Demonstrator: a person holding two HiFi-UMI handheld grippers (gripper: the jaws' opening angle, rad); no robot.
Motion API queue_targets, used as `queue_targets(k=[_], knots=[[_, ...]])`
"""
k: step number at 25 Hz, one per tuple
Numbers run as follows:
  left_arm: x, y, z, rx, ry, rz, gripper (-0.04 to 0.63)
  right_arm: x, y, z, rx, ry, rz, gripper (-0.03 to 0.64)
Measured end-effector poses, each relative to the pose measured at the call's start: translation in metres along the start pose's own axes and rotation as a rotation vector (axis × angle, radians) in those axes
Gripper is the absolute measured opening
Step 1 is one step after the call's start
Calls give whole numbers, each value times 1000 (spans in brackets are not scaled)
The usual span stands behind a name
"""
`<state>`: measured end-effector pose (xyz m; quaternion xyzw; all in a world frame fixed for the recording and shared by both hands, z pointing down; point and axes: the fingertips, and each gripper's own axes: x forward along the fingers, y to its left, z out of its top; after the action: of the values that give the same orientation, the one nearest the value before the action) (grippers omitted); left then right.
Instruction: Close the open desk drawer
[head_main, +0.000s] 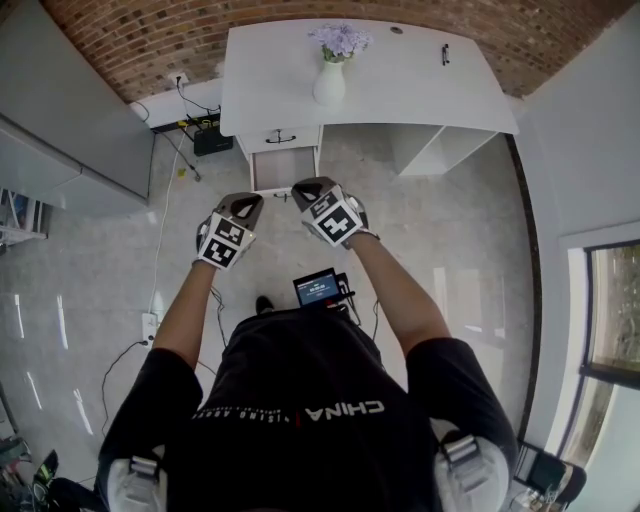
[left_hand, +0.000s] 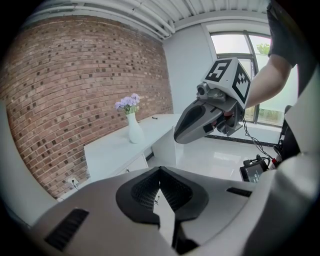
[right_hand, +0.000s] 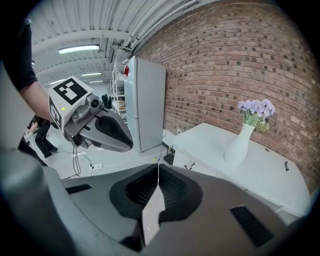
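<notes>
A small black-framed screen (head_main: 318, 287) sits nearest, at the person's waist, at 6 o'clock from both tools. Ahead of it the left gripper (head_main: 247, 204) and the right gripper (head_main: 306, 190) are held side by side above the glossy pale floor (head_main: 450, 230), close together but apart. Each gripper's jaws are clenched tip to tip, with nothing between them. Beyond them, at 12 o'clock, the white desk drawer (head_main: 282, 166) stands pulled out with its grey inside showing. It is apart from both grippers. Past it, a closed drawer front with a dark handle (head_main: 280, 137) sits under the white worktop (head_main: 400, 80). A white vase of lilac flowers (head_main: 329, 82) stands upright on the worktop, with a small black pen (head_main: 445, 53) at its 3 o'clock. A red brick wall (head_main: 130, 40) rises behind.
</notes>
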<state>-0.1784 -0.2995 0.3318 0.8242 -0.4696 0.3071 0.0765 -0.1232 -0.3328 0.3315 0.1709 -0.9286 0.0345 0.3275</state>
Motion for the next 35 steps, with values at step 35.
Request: queue_targets(k=[35], knots=[[319, 5, -346, 11, 4, -63, 12, 343, -53, -315, 24, 3, 29, 15]])
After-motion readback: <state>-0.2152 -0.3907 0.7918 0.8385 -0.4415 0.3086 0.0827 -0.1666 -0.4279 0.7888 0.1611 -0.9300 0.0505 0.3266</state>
